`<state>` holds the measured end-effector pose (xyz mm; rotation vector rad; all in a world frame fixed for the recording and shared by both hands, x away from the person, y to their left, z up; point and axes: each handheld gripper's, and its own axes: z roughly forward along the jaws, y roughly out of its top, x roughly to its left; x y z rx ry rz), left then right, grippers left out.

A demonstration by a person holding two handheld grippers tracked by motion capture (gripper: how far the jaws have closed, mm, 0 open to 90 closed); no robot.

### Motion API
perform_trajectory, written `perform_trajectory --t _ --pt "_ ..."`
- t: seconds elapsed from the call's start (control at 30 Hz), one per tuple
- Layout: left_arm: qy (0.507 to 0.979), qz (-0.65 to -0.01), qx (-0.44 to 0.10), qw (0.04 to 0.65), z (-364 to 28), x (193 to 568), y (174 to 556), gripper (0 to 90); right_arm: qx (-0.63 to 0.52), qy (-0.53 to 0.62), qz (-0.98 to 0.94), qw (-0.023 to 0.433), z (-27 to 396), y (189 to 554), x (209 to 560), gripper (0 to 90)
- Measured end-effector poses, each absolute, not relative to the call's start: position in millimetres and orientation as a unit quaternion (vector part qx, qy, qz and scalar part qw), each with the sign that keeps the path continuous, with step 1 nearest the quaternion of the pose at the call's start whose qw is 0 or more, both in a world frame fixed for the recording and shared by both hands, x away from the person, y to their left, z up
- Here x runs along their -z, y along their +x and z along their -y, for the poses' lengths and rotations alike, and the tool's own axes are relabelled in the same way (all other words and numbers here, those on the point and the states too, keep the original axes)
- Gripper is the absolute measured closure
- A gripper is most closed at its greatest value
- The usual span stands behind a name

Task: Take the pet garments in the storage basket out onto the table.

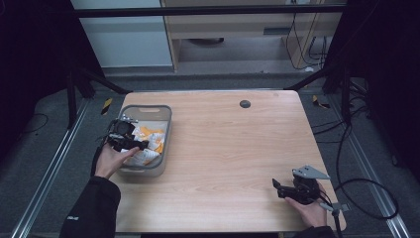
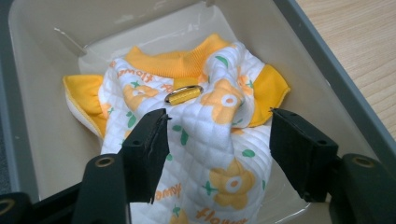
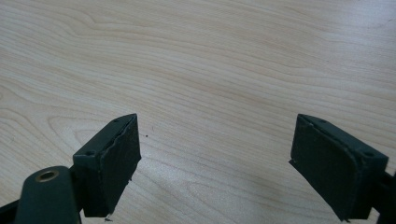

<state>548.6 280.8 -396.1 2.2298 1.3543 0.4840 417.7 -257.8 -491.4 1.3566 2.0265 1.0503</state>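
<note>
Quilted flower-print pet shirt [image 2: 205, 140] sat bunched in grey bin [image 2: 327, 70]; left gripper [image 2: 217, 154] fingers half-open straddling it, nothing pinched. Best grabbed deep at fold. Right gripper [image 3: 215, 163] wide, empty.

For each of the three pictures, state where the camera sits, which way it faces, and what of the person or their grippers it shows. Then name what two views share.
High view: above the person's side, looking forward and down on the table; both hands, left gripper over the bin, right gripper.
Left gripper view: on the left gripper, looking down into the bin at the garment; own jaws apart.
Right gripper view: on the right gripper, facing bare table; own jaws wide.
Shared: high and left gripper views both show bin and garment.
</note>
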Motion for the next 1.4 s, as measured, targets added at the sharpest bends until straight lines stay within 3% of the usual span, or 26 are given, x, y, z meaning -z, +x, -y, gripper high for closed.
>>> perform_trajectory --t 0.67,1.03,1.4 --pt "0.829 -0.503 -0.145 0.197 -282 411 559 58.0 -0.379 0.495 -0.748 0.230 256 418 493 15.6" --pt "0.826 -0.515 -0.135 0.183 -285 413 562 77.2 -0.375 0.490 -0.752 0.232 256 419 495 15.3" --pt "0.826 -0.510 -0.147 0.191 -286 399 558 80.4 -0.374 0.491 -0.753 0.229 255 419 495 15.2"
